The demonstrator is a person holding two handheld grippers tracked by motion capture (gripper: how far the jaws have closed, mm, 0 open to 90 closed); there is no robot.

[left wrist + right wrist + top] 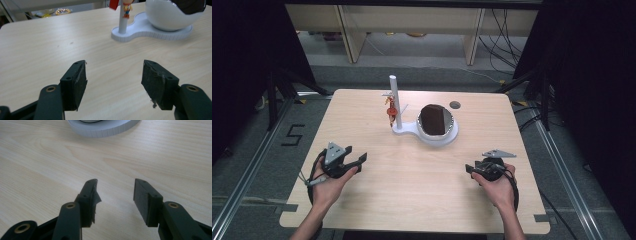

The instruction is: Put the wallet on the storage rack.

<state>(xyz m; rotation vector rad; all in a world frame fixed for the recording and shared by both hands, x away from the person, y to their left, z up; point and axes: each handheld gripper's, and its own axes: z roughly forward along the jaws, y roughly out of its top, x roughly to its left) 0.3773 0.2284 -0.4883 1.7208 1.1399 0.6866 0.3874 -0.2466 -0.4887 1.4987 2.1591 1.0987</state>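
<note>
White stand [432, 134] beyond both claws

lab | black curtains [242, 60] | floor cables [504, 35] | taped floor number [293, 135]

A stand [427, 131] sits mid-bench [362, 200] toward the far edge; its post [394, 102] stands left of its bowl [438, 131].

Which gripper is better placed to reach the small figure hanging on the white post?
Probably the left gripper: the figure hangs on the post's left side, and its open jaws point that way.
</note>
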